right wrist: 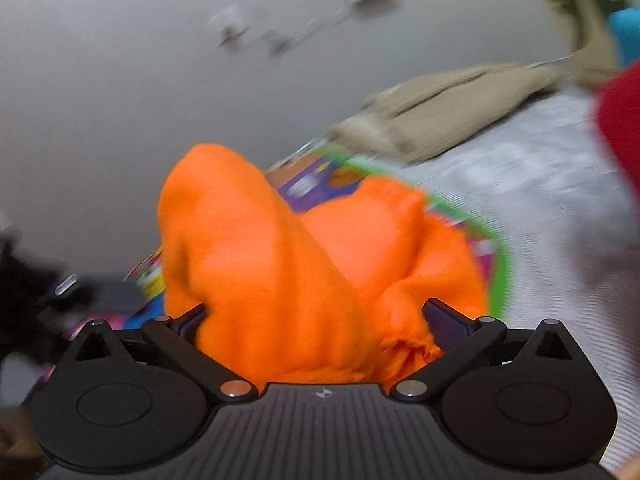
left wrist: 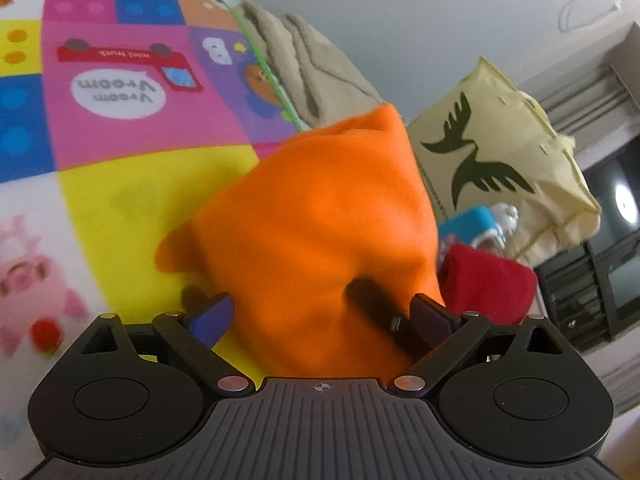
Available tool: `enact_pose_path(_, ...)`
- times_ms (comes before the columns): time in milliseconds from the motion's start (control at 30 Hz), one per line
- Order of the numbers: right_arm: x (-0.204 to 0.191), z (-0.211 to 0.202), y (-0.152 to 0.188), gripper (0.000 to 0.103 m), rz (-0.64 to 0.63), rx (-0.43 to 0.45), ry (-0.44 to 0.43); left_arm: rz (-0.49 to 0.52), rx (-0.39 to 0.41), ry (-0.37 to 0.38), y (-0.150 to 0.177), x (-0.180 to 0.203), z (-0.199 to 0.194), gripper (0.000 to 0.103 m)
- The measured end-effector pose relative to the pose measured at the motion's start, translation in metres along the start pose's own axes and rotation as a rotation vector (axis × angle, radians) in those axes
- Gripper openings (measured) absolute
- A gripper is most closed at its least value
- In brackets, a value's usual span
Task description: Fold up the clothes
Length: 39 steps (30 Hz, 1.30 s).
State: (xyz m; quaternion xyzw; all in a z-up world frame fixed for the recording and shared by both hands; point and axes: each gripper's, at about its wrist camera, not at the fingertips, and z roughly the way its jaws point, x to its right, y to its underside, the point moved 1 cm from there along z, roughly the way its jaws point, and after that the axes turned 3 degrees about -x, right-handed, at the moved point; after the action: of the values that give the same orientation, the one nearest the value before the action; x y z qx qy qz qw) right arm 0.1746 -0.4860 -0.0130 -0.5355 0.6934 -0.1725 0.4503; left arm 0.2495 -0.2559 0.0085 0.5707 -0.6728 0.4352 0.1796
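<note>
Both claws are sitting spread wide with the orange cloth point(left wrist: 312, 216) bunched between the fingers, nothing pinched: left gripper point(left wrist: 320, 316), right gripper point(right wrist: 320, 320). It's humped up on the play mat point(left wrist: 120, 128), so it's probably sliding out and the fold's flopping open.

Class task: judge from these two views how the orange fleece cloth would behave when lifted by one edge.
The orange fleece cloth probably flops: it slumps in soft folds between the right gripper fingers. Its fuzzy nap suggests it grips rather than slips. It looks light, bunching up on the play mat.
</note>
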Motion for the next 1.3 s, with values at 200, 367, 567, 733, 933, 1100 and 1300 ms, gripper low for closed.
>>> enact_pose_path(200, -0.005, 0.006, 0.009, 0.103, 0.032, -0.050, -0.094, -0.083, -0.016, 0.069, -0.010, -0.021, 0.015, 0.100)
enact_pose_path(367, -0.078, -0.004, 0.042, 0.102, -0.126, -0.115, -0.153, 0.011, 0.019, 0.091, -0.001, -0.019, -0.034, 0.099)
enact_pose_path(567, -0.190, -0.011, 0.097, 0.102, -0.234, -0.221, -0.396, 0.028, 0.153, 0.036, 0.042, -0.052, -0.162, 0.099)
enact_pose_path(733, -0.282, -0.025, 0.150, 0.102, -0.349, -0.324, -0.594, -0.003, 0.268, -0.071, 0.096, -0.082, -0.267, 0.099)
enact_pose_path(933, -0.340, -0.026, 0.204, 0.102, -0.456, -0.417, -0.611, 0.094, 0.316, -0.159, 0.124, -0.077, -0.322, 0.099)
enact_pose_path(1100, -0.317, -0.057, 0.200, 0.102, -0.459, -0.406, -0.570, 0.324, 0.250, -0.337, 0.132, -0.050, -0.293, 0.099)
enact_pose_path(1300, -0.232, -0.133, 0.150, 0.102, -0.369, -0.269, -0.413, 0.456, 0.194, -0.492, 0.147, -0.048, -0.254, 0.099)
